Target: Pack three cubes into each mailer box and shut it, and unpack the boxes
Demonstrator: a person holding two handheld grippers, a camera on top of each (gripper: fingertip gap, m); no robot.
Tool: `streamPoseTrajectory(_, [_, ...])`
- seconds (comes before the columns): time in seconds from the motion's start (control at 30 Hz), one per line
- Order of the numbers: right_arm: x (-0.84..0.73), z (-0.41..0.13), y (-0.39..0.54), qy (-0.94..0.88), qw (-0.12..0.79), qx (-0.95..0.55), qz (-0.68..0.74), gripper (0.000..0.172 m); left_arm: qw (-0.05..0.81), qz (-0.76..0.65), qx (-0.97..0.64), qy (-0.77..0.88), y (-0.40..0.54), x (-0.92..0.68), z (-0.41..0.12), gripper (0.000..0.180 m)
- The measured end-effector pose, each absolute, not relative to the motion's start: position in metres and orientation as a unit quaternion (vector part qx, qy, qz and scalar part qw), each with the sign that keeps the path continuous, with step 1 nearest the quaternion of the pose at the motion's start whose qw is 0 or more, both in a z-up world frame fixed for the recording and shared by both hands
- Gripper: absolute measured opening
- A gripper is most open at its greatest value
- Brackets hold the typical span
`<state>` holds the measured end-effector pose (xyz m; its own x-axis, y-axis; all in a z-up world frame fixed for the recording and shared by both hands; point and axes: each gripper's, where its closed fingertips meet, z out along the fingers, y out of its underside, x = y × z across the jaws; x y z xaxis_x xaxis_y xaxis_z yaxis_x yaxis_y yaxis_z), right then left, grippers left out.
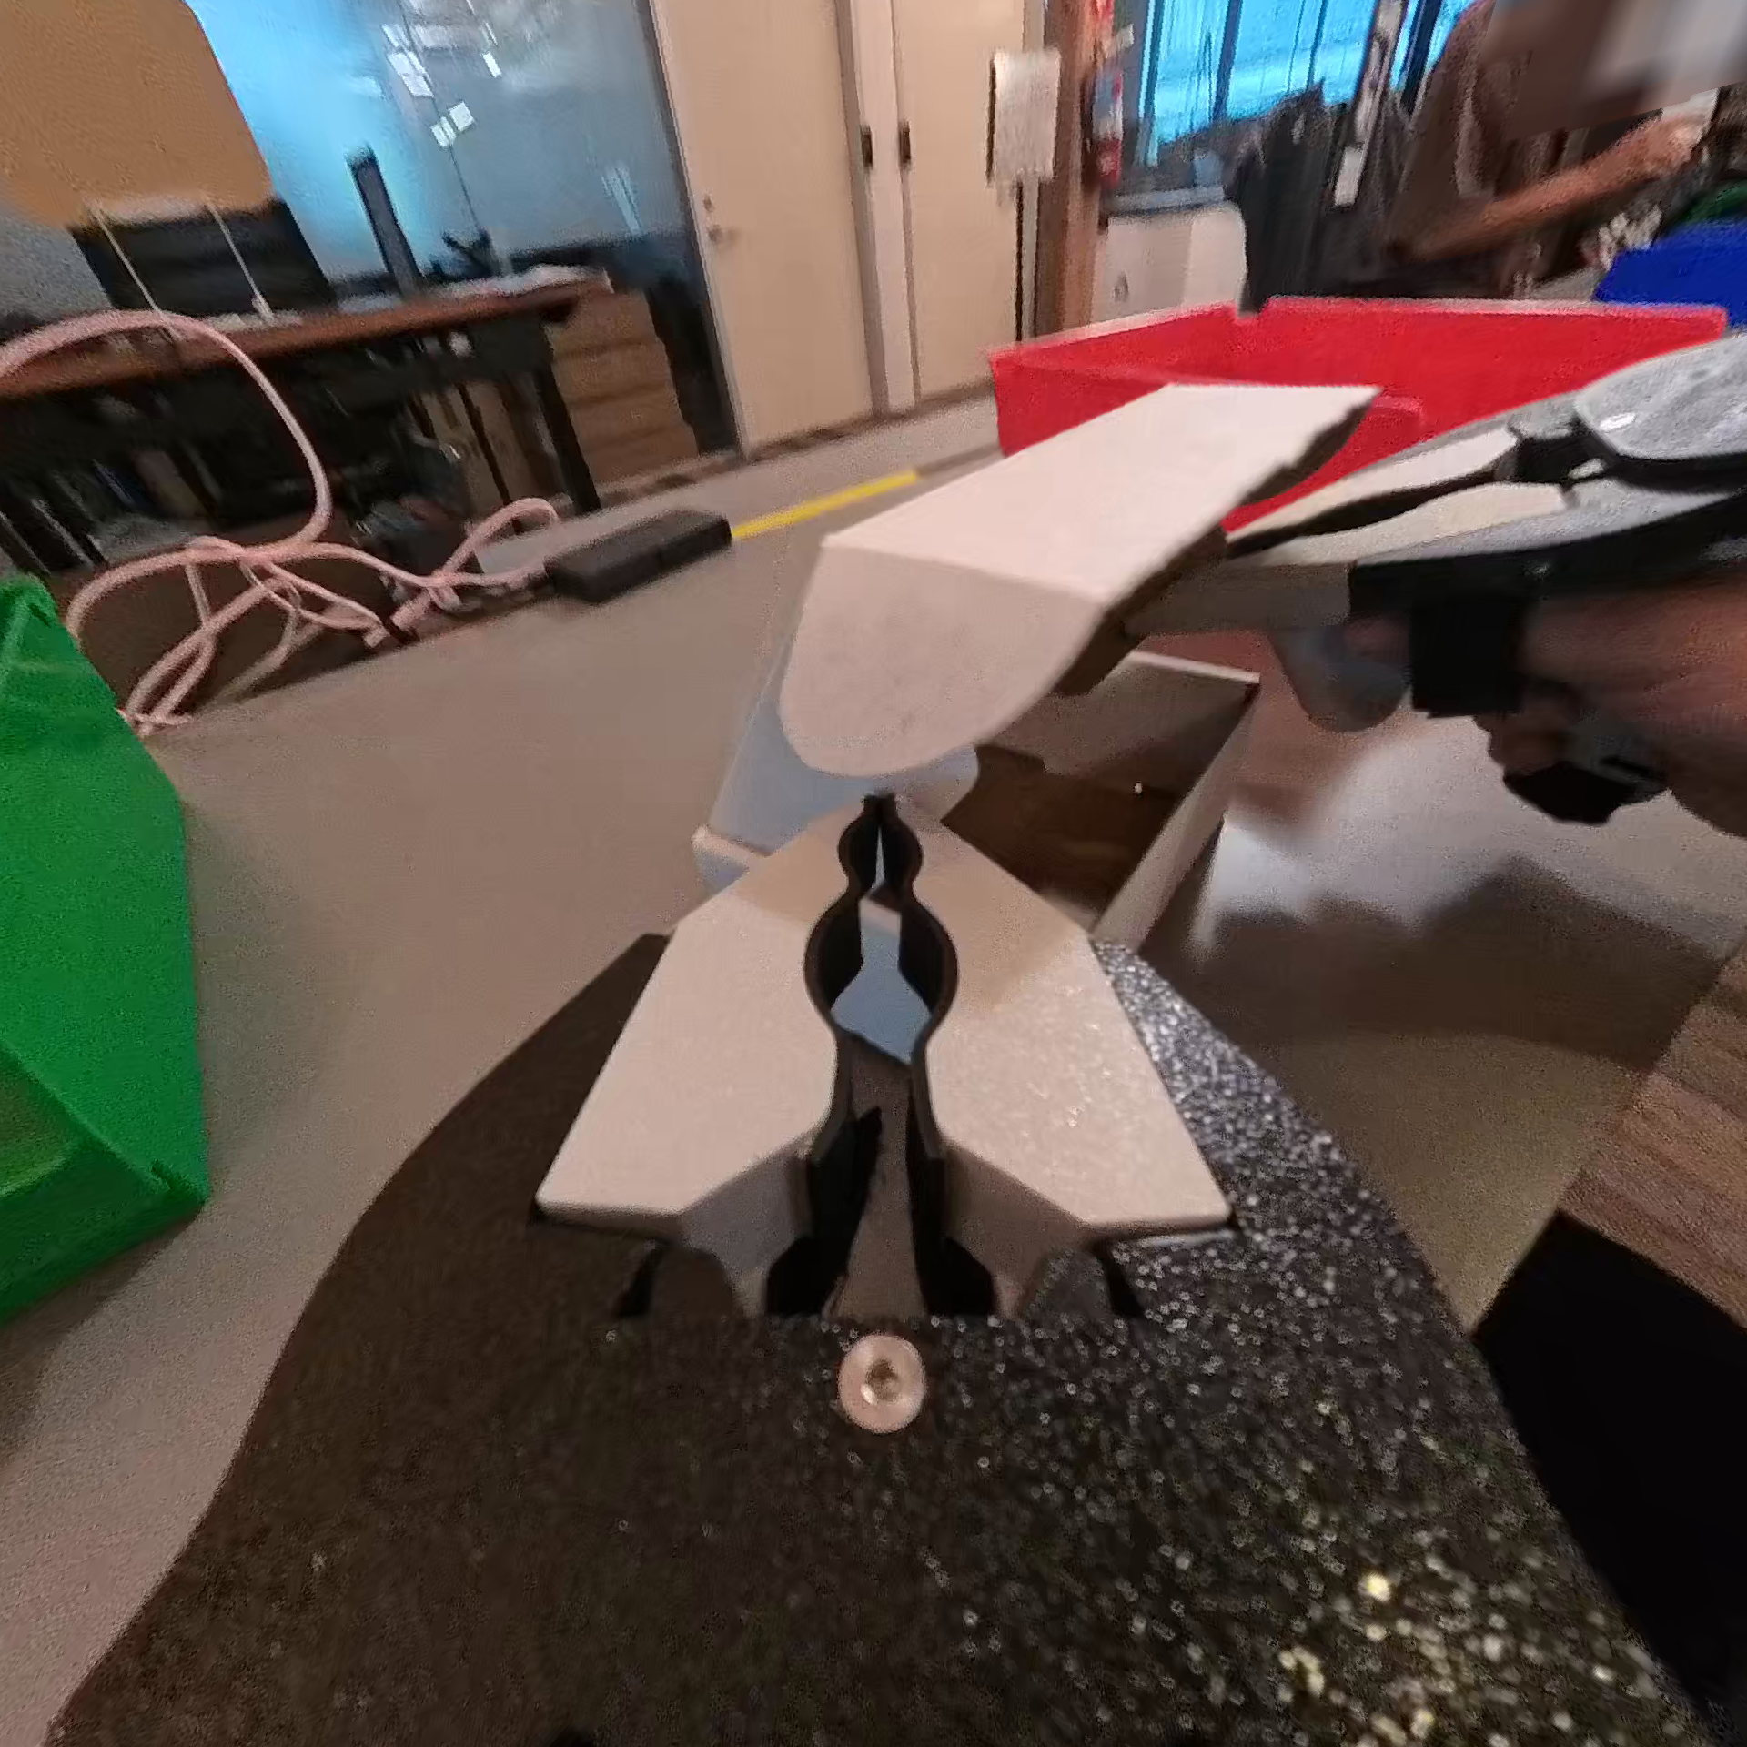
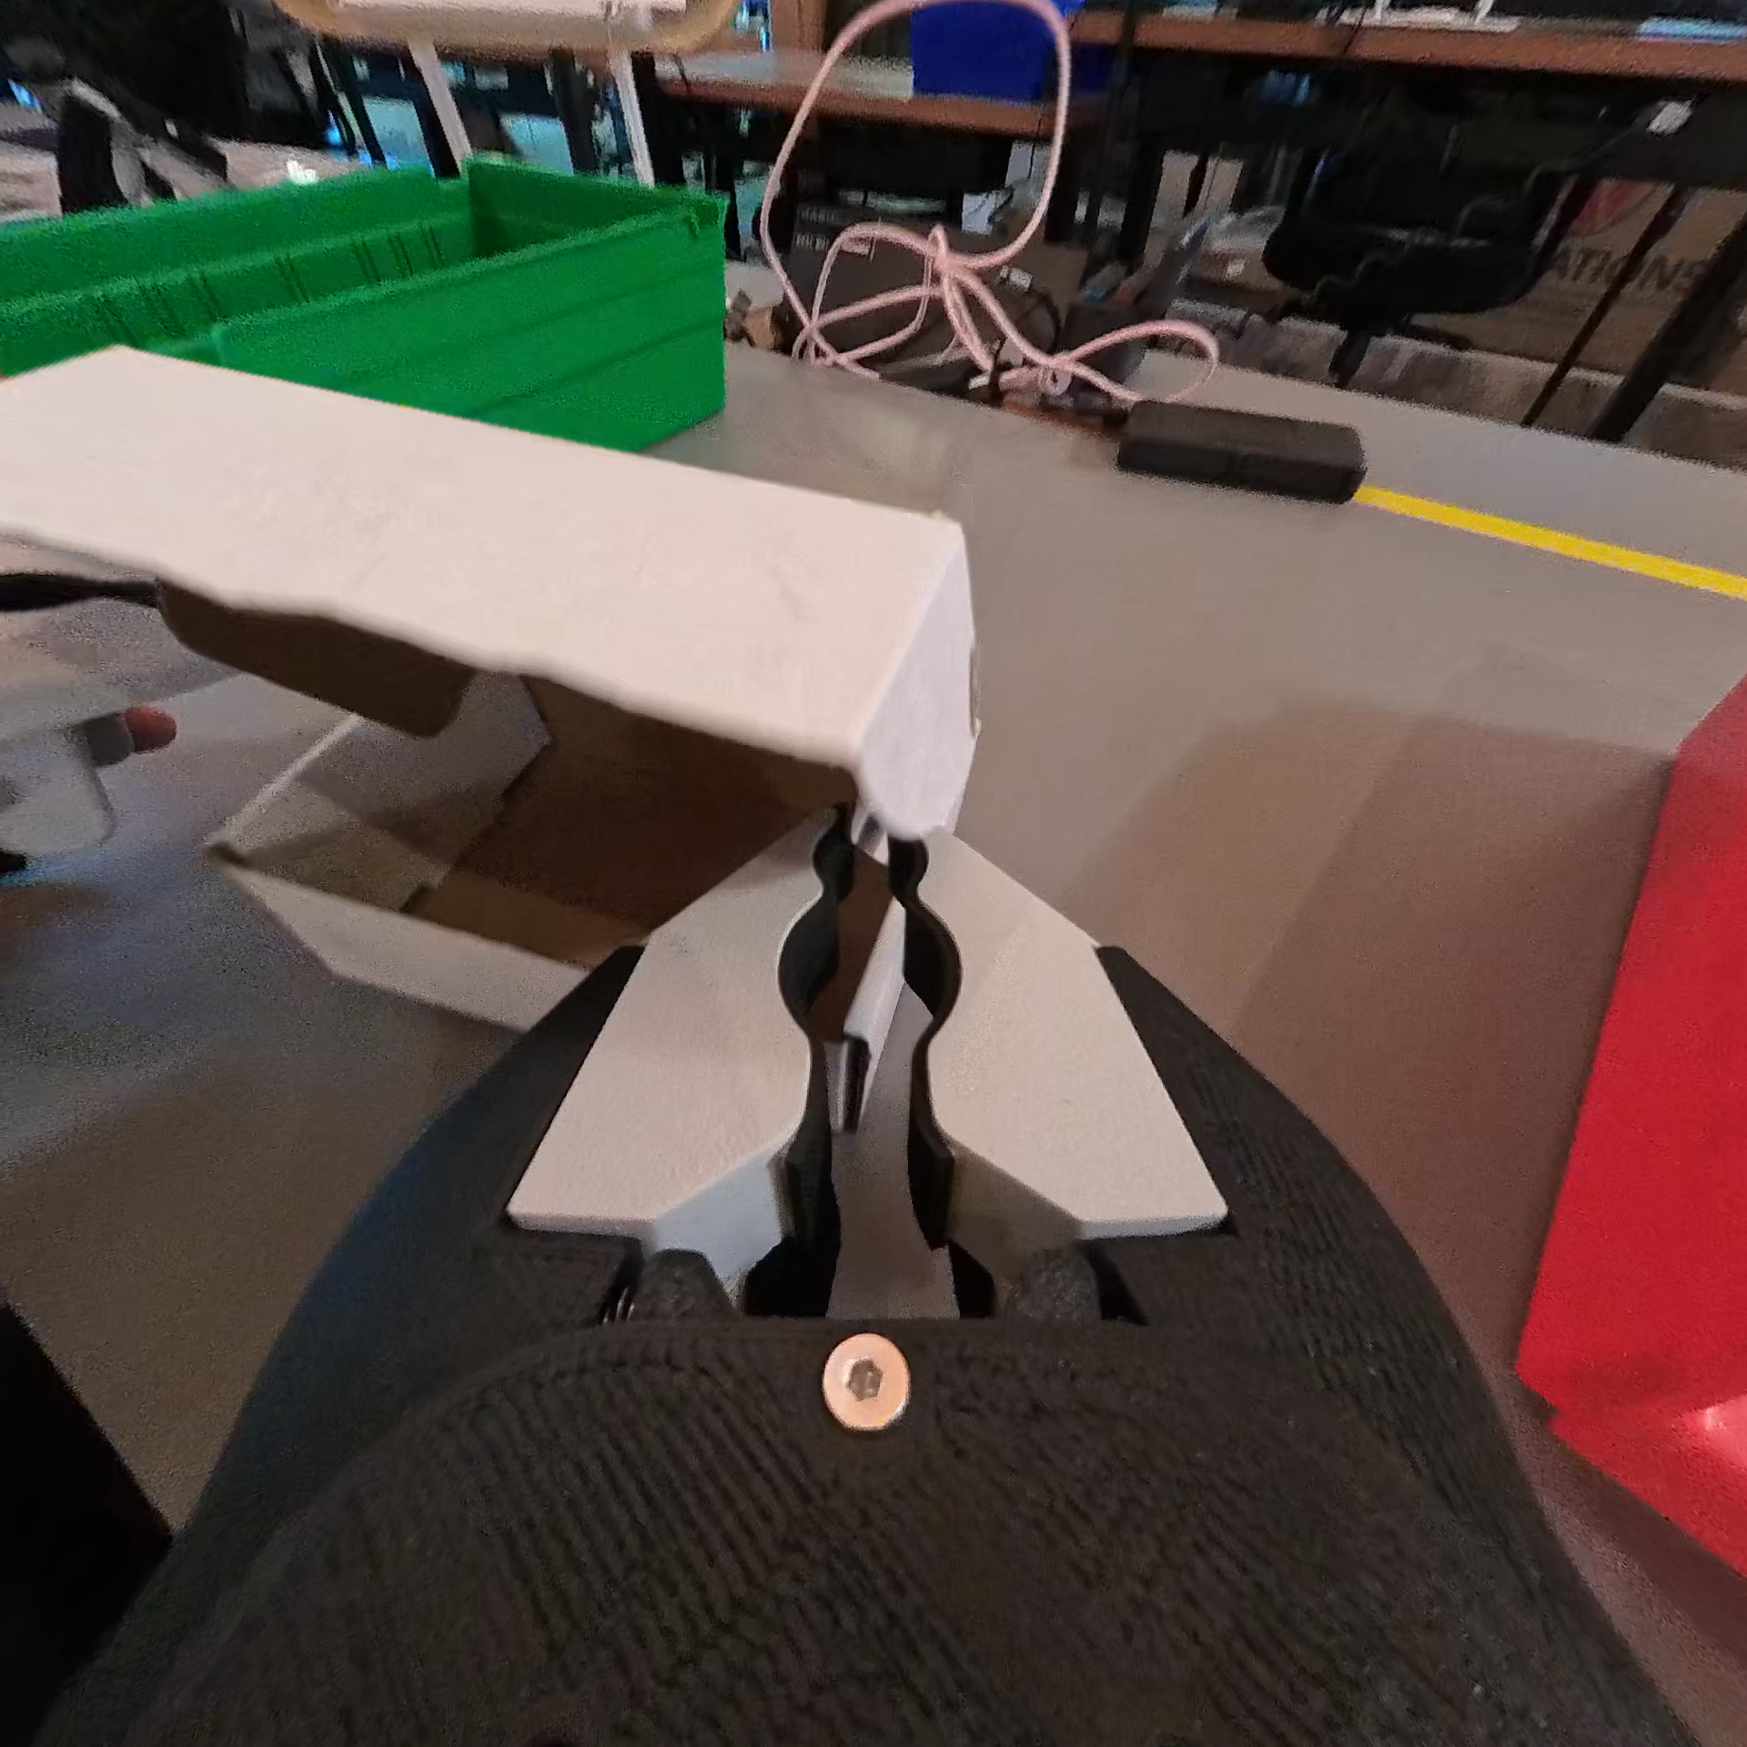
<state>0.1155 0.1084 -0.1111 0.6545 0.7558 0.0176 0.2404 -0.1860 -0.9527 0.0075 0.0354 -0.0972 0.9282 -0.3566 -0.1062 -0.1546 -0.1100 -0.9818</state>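
Note:
A white mailer box (image 1: 1182, 851) stands on the table with its brown inside (image 2: 567, 804) open; no cube shows in it. Its lid (image 1: 1068, 529) is half raised and also shows in the right wrist view (image 2: 454, 529). My left gripper (image 1: 879, 815) is shut, its tips together right under the lid's rounded side flap (image 1: 879, 700). My right gripper (image 2: 874, 832) is shut on the lid's other side flap (image 2: 922, 718); a white strip of that card (image 2: 874, 983) runs between its fingers. The right gripper also shows in the left wrist view (image 1: 1257, 544), at the lid's far end.
A green bin (image 2: 425, 284) stands on the left side (image 1: 85, 945), a red bin (image 1: 1323, 369) on the right (image 2: 1654, 1134). A pink cable (image 1: 236, 567) and a black block (image 1: 643, 553) lie beyond the table. A person stands at the back right. My hands' fingertips stand some 15 cm from each other.

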Motion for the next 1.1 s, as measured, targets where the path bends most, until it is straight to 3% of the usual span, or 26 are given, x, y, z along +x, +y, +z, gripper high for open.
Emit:
streamPoseTrajectory(0.1, [0.118,-0.123,0.094,-0.364,0.501,-0.744,0.251,0.013,0.615,-0.112,-0.758,0.185,0.024,0.002,-0.103,0.0])
streamPoseTrajectory(0.23, [0.137,-0.129,0.06,-0.412,0.44,-0.755,0.259,0.043,0.633,-0.119,-0.743,0.182,-0.002,-0.025,-0.087,0.004])
streamPoseTrajectory(0.33, [0.146,-0.107,0.033,-0.488,0.472,-0.686,0.26,0.067,0.699,-0.118,-0.687,0.158,-0.015,-0.042,-0.051,0.044])
streamPoseTrajectory(0.4, [0.146,-0.085,0.02,-0.535,0.521,-0.619,0.246,0.092,0.729,-0.134,-0.651,0.164,-0.019,-0.037,-0.027,0.096])
streamPoseTrajectory(0.43, [0.144,-0.077,0.018,-0.556,0.541,-0.589,0.227,0.103,0.73,-0.149,-0.642,0.181,-0.019,-0.027,-0.021,0.113])
streamPoseTrajectory(0.5, [0.138,-0.073,0.018,-0.595,0.552,-0.553,0.189,0.122,0.719,-0.169,-0.632,0.237,-0.016,-0.001,-0.02,0.123])
streamPoseTrajectory(0.6, [0.118,-0.08,0.019,-0.647,0.536,-0.519,0.157,0.137,0.698,-0.129,-0.621,0.333,-0.006,0.032,-0.033,0.124])
streamPoseTrajectory(0.8, [0.089,-0.09,0.016,-0.688,0.504,-0.483,0.201,0.14,0.639,-0.097,-0.599,0.472,-0.002,0.068,-0.069,0.116])
streamPoseTrajectory(0.97, [0.093,-0.13,0.014,-0.703,0.435,-0.523,0.208,0.131,0.513,-0.126,-0.681,0.506,-0.004,0.066,-0.133,0.112])
streamPoseTrajectory(1.1, [0.095,-0.158,0.017,-0.701,0.407,-0.549,0.205,0.128,0.493,-0.031,-0.671,0.553,0.002,0.058,-0.158,0.1])
